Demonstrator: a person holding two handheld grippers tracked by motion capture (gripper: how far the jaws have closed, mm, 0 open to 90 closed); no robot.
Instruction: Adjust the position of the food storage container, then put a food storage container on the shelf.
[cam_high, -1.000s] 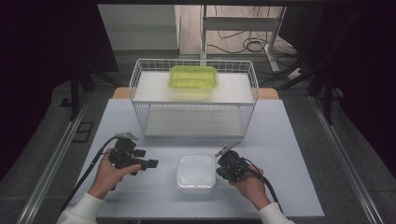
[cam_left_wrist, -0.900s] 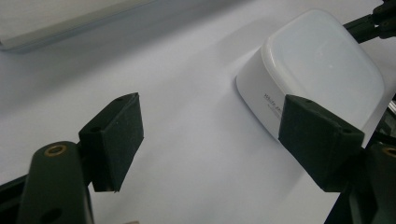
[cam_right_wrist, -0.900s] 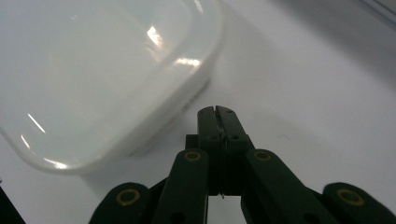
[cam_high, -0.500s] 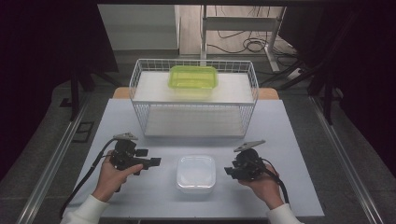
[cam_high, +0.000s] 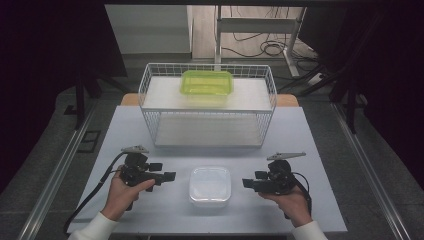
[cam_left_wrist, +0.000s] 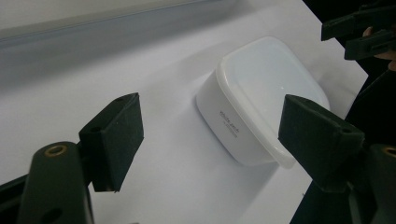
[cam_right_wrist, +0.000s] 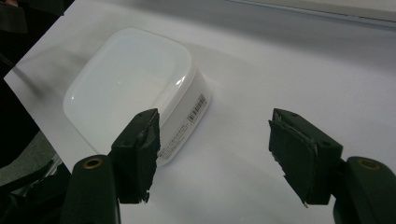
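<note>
So, right claw (cam_high: 248, 183) first: its jaws have just been opening and now stand wide apart with nothing between them, only bare table (cam_high: 150, 215) showing in the gap. It sits at the lower right of the high view, held in the person's right hand (cam_high: 290, 202), pointing left toward the white lidded container (cam_high: 210, 186), close by but not touching it. In the right gripper view that container lies at the upper left, just past the left jaw, barcode label on its side wall.

Left claw (cam_high: 167, 176) is spread open too, empty, at the lower left of the high view in the left hand (cam_high: 120, 197), pointing right at the same container with a small gap. Container is right between the two claws, lid on, flat on the table near the bottom middle.

Farther up the frame there's a white wire basket (cam_high: 207, 107), with a green lidded container (cam_high: 206, 82) sitting up in it toward the back.
</note>
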